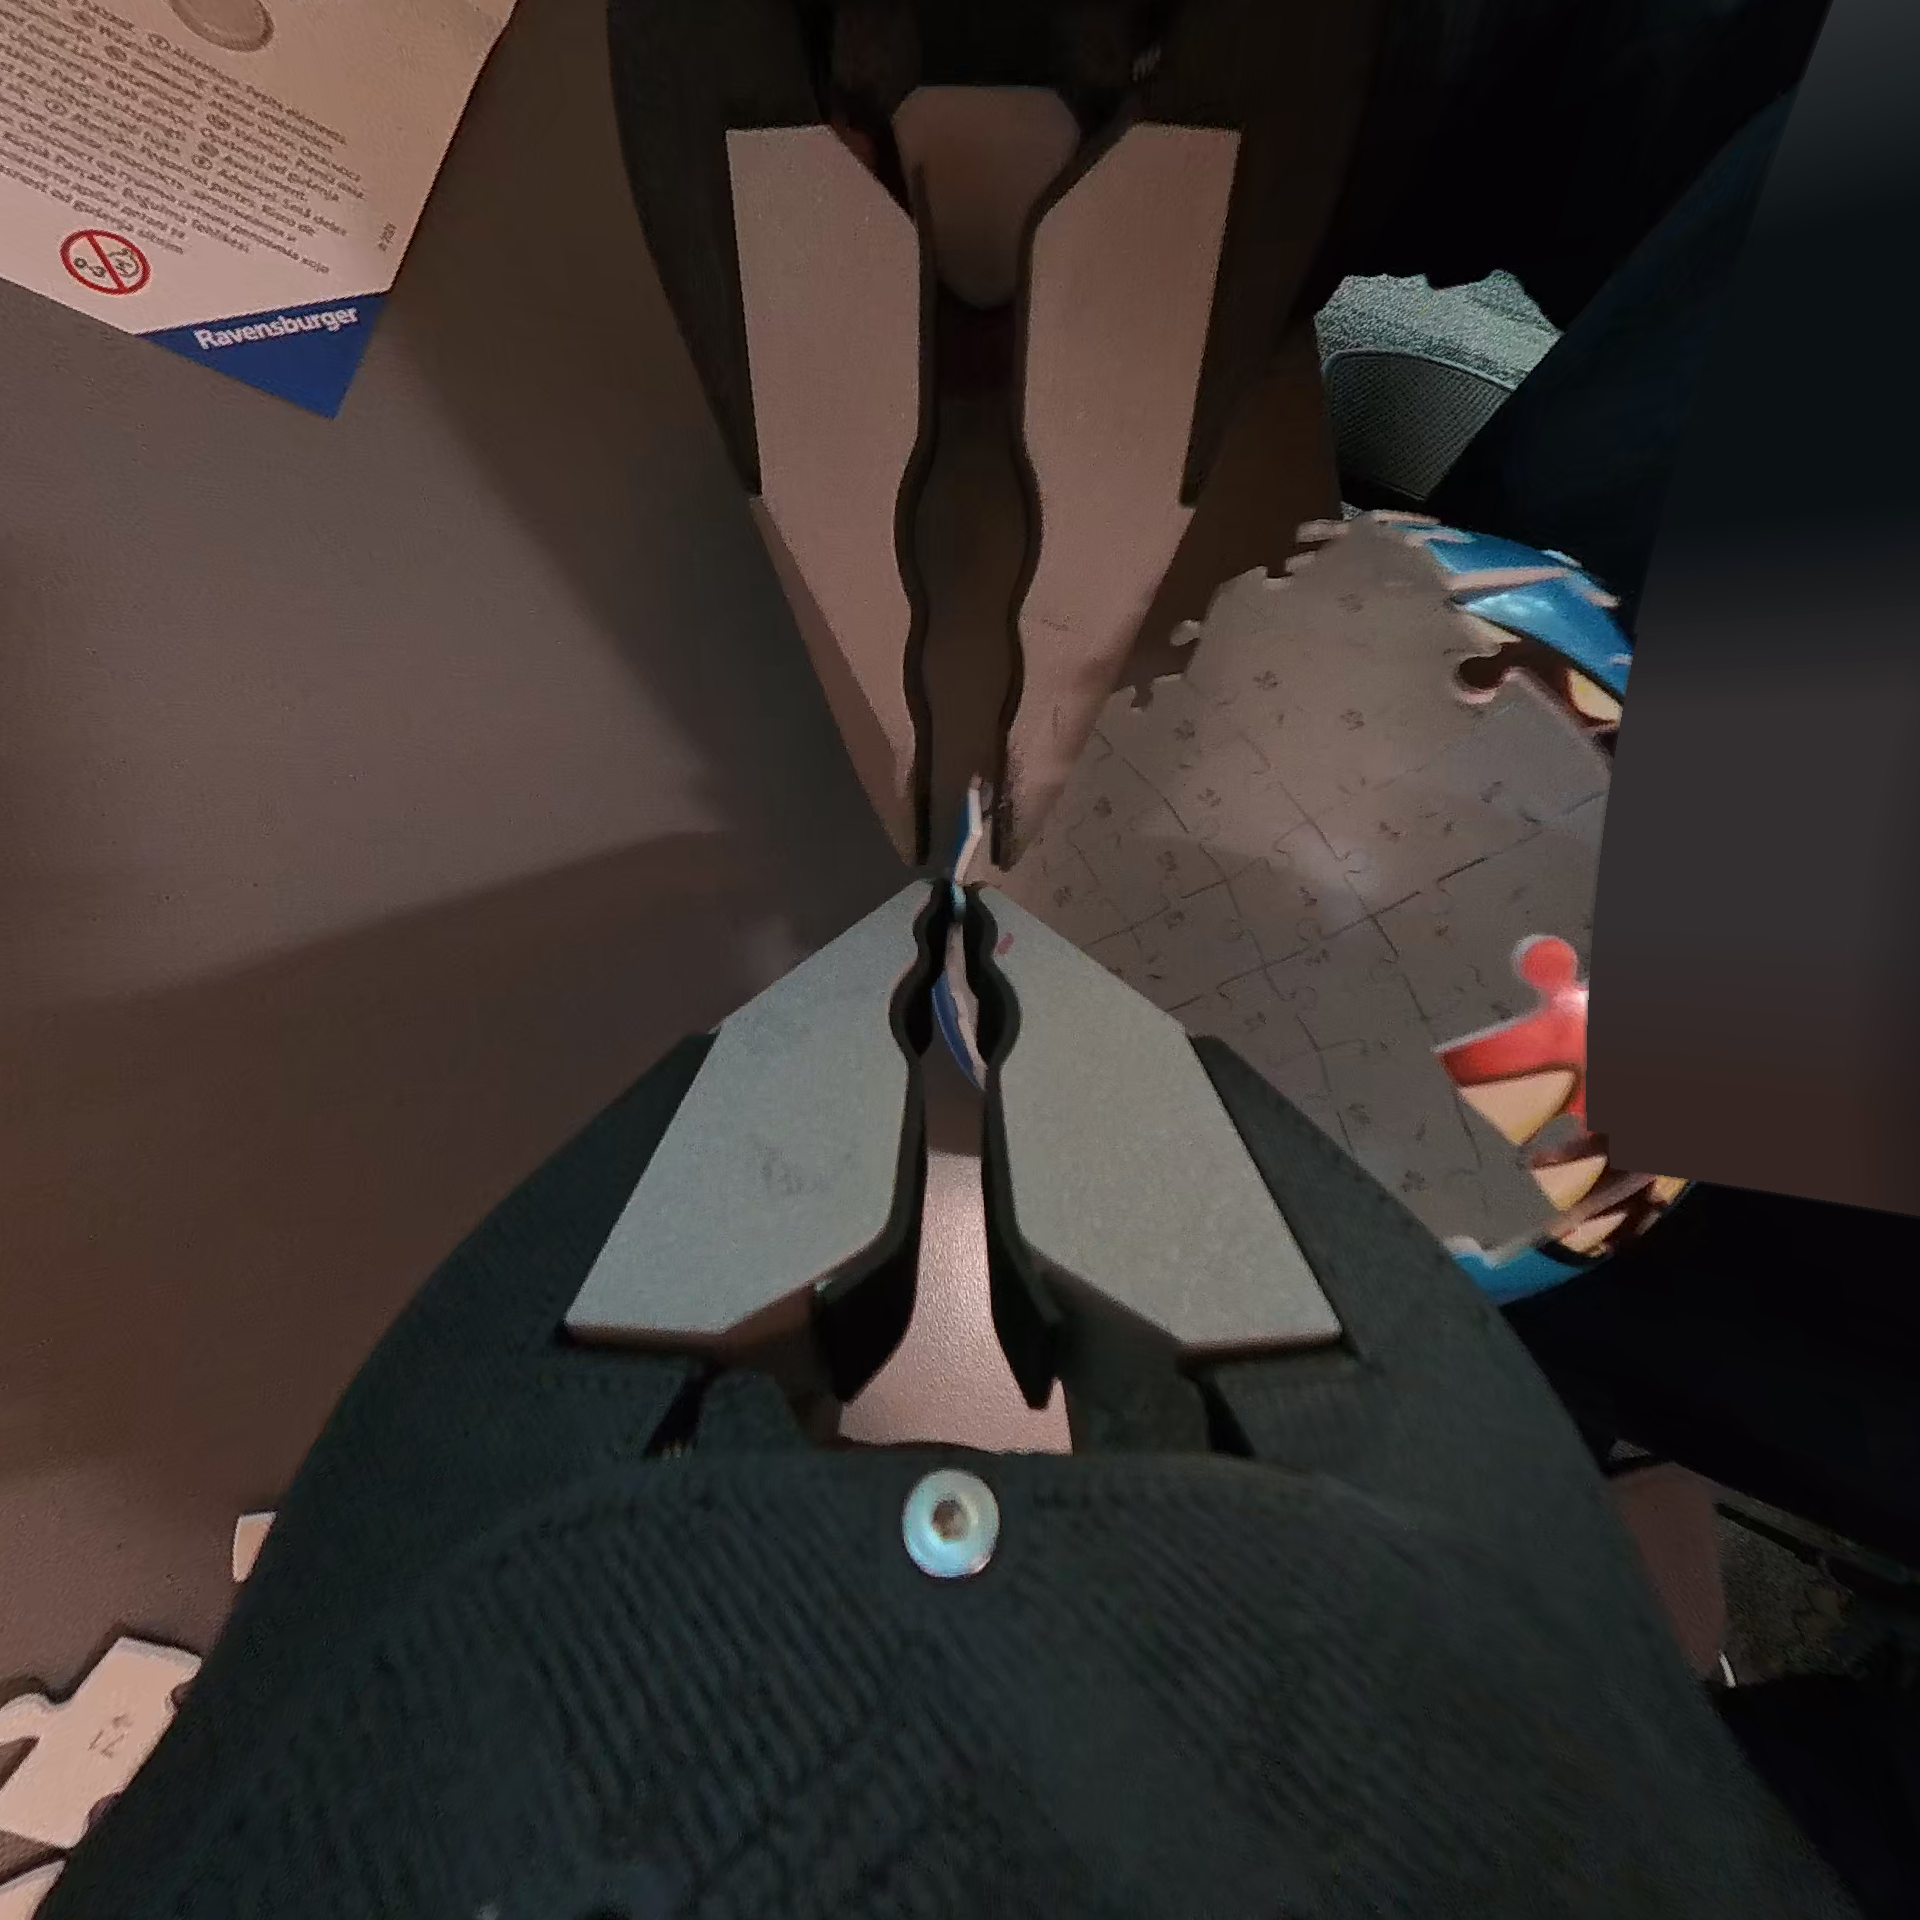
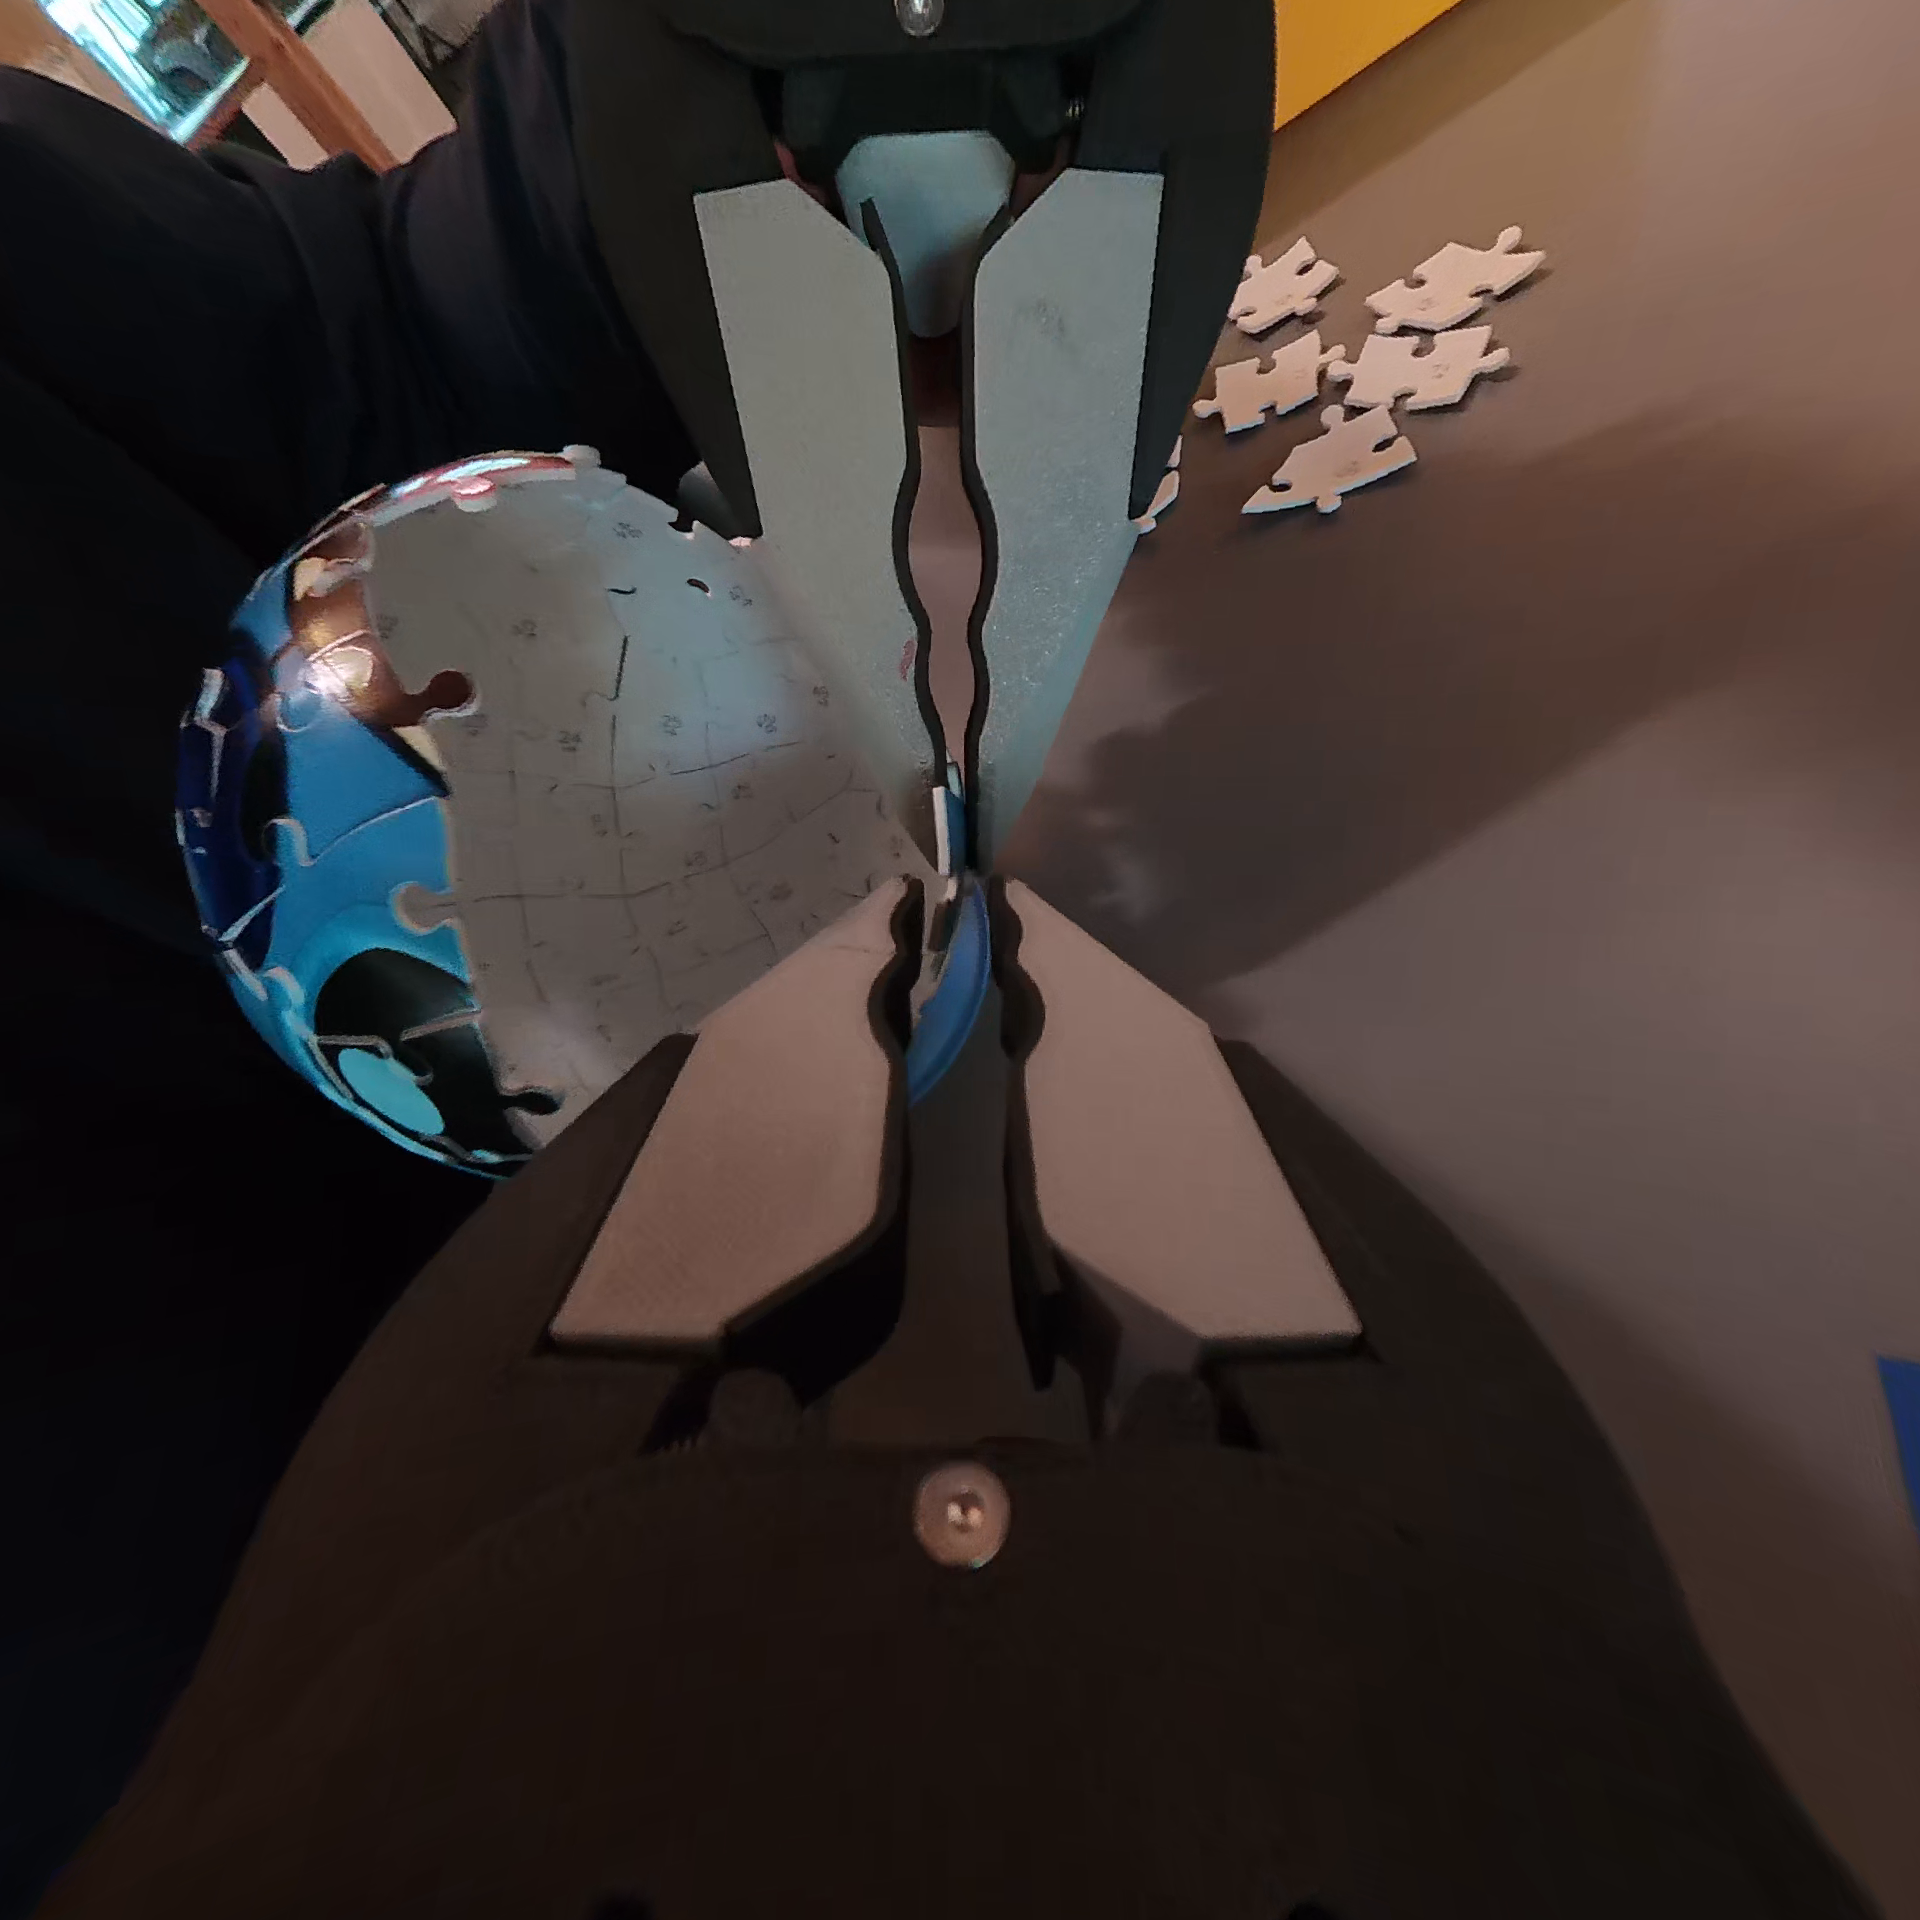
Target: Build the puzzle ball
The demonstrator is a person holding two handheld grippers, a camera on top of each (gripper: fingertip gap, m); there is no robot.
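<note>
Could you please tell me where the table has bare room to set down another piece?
The table is bare between the loose pieces and the blue corner. In the left wrist view, the stretch below the printed sheet is also free. Around the puzzle ball and both hand-held grippers it is crowded.

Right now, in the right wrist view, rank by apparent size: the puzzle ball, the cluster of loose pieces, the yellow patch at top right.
1. puzzle ball, largest, though nearest the camera.
2. loose pieces.
3. yellow patch, cropped by the frame, so unsure.
</note>
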